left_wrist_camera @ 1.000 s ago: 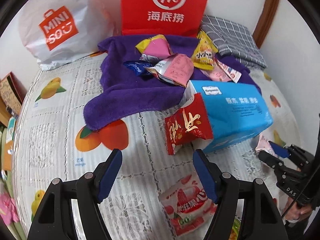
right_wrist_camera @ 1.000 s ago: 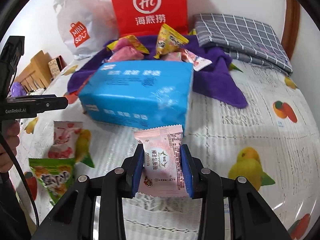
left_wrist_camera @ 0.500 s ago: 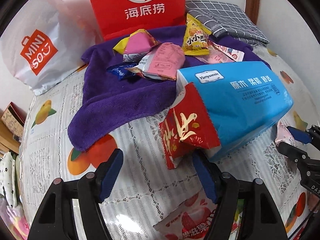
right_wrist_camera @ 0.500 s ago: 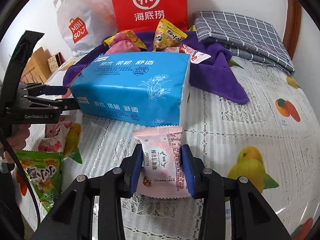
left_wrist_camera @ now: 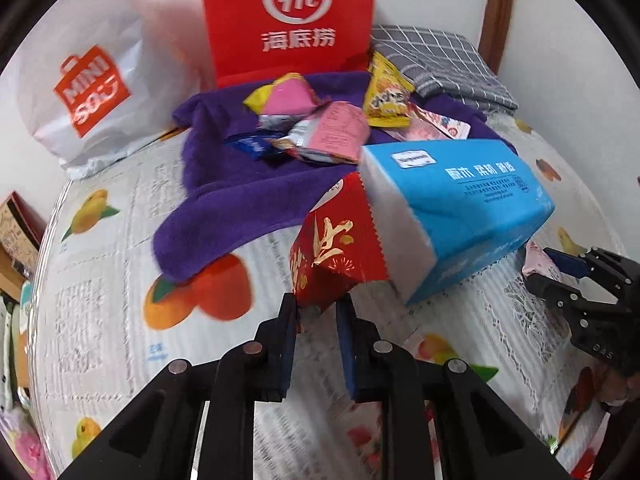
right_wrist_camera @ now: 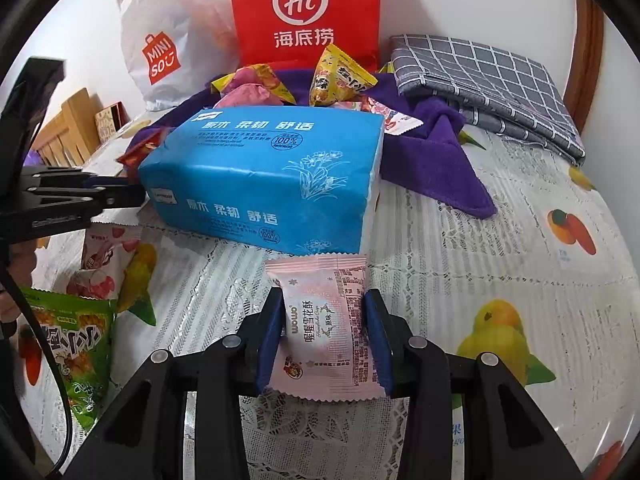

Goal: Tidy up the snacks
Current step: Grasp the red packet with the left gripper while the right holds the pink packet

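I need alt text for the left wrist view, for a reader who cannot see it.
The left gripper, just closed, pinches the bottom corner of a red snack packet leaning on a blue tissue pack. Behind, more snacks lie on a purple towel; a red paper bag stands behind.

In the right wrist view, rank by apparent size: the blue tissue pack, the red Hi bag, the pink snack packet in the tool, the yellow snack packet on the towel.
1. blue tissue pack
2. red Hi bag, partly cropped and farther back, so unsure against the pack
3. pink snack packet, enlarged by nearness
4. yellow snack packet
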A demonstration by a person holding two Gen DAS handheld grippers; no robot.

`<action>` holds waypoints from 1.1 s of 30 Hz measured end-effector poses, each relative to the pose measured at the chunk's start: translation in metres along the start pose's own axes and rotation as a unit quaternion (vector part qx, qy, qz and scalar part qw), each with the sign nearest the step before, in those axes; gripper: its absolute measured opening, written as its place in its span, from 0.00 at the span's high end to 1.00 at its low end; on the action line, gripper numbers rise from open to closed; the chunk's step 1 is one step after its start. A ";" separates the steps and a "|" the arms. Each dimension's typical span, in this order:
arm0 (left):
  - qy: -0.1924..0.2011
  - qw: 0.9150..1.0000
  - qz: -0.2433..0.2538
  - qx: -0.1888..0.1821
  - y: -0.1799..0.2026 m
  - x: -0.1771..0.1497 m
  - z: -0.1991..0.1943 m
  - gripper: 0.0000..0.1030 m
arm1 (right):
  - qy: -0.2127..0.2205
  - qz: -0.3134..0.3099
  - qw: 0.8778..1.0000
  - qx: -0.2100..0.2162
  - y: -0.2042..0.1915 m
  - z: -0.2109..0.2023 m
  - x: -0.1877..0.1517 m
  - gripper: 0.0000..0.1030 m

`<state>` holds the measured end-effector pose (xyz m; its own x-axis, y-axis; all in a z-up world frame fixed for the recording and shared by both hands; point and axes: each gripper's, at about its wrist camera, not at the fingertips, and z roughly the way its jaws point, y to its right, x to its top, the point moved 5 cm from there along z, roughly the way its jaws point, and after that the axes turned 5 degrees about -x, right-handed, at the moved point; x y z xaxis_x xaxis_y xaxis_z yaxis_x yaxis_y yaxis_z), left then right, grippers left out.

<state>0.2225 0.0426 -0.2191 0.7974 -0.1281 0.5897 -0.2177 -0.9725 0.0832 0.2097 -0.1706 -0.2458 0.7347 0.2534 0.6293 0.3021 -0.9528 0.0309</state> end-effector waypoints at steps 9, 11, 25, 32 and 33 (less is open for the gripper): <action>0.008 0.999 -0.035 -0.014 -0.020 -0.009 0.003 0.82 | -0.001 -0.006 1.000 -0.006 -0.002 0.001 0.000 0.60; 0.007 0.999 -0.039 -0.016 -0.019 -0.010 0.005 0.82 | -0.001 -0.006 1.000 -0.007 -0.002 0.001 -0.001 0.60; 0.012 0.999 -0.042 -0.017 -0.019 -0.011 0.001 0.82 | -0.001 -0.006 1.000 0.003 -0.003 0.003 -0.001 0.55; 0.016 0.999 -0.042 -0.019 -0.018 -0.011 -0.001 0.82 | 0.000 -0.002 1.000 0.004 -0.002 0.003 -0.002 0.57; 0.016 0.999 -0.042 -0.018 -0.018 -0.011 -0.001 0.82 | 0.000 0.000 1.000 0.005 -0.002 0.003 -0.001 0.57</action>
<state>0.2177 0.0617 -0.2264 0.7954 -0.0391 0.6048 -0.1714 -0.9717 0.1626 0.2100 -0.1690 -0.2491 0.7343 0.2538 0.6295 0.3084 -0.9510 0.0237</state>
